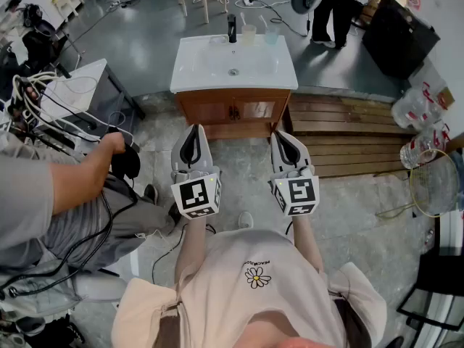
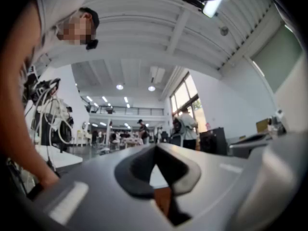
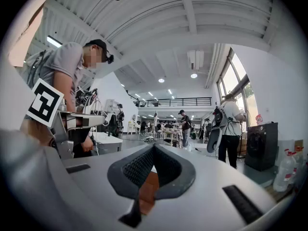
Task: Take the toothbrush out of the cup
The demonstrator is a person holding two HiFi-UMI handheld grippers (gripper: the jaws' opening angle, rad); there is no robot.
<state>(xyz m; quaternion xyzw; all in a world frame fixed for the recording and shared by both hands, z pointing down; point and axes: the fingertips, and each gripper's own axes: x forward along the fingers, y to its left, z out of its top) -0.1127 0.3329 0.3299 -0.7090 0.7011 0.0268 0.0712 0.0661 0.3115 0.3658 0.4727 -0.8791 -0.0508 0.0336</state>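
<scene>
Left gripper and right gripper closed, empty, well short of the sink.
Arriving with the jaws together could topple a cup.

Overall: bright, even white light in all three views, no dim corner in the room.
Sources: round ceiling lamps and tall windows in my right gripper view; one lamp flares at the top of my left gripper view.
Glare: the white sink is nearly washed out.
Shadows: soft and short on the floor.
Focus: my left gripper is smeared (too near the lens); my right gripper is crisper, its pad texture visible.
Distortion: strong fisheye in both gripper views, bent ceiling beams, black corners.
</scene>
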